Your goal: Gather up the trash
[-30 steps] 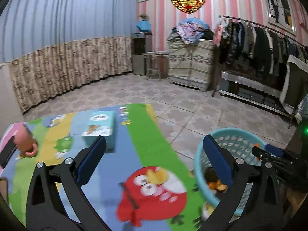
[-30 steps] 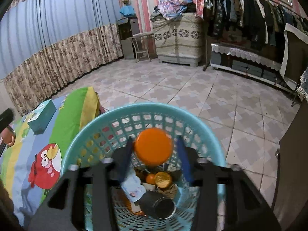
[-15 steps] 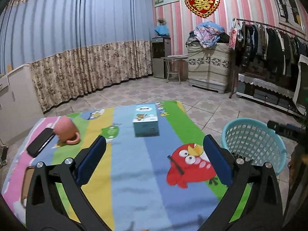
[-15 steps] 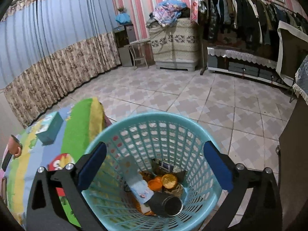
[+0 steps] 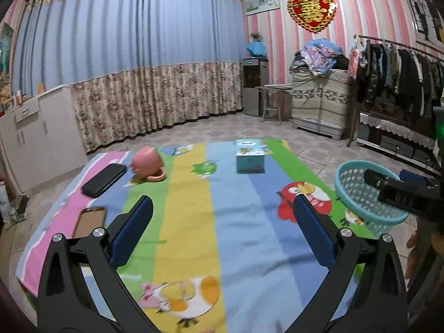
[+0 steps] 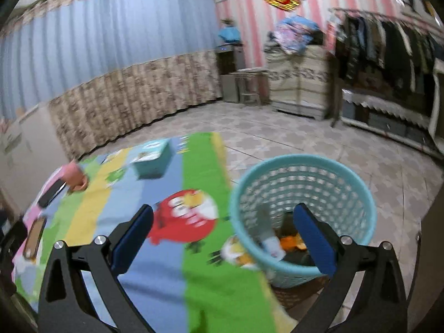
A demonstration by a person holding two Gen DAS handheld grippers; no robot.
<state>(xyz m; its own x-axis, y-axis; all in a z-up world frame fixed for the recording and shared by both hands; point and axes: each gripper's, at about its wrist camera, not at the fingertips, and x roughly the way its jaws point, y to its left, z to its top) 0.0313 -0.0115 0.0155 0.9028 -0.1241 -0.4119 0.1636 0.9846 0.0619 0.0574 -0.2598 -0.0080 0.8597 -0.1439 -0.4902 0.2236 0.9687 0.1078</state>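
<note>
Both grippers are empty, fingers spread wide: the left gripper (image 5: 222, 227) over the cartoon mat (image 5: 238, 238), the right gripper (image 6: 222, 230) at the near rim of the basket (image 6: 302, 191), which stands right of the mat holding trash. Only a mug (image 5: 147, 163), tissue box (image 5: 249, 156) and two phones show; grabbing one as trash is the risk.

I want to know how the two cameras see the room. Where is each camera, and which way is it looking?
Left wrist: on the left gripper, looking across the mat at the cup, box and curtain; its open blue fingers show.
Right wrist: on the right gripper, looking down over the basket; its open fingers show.
Both see the mat, cup, box and basket.
</note>
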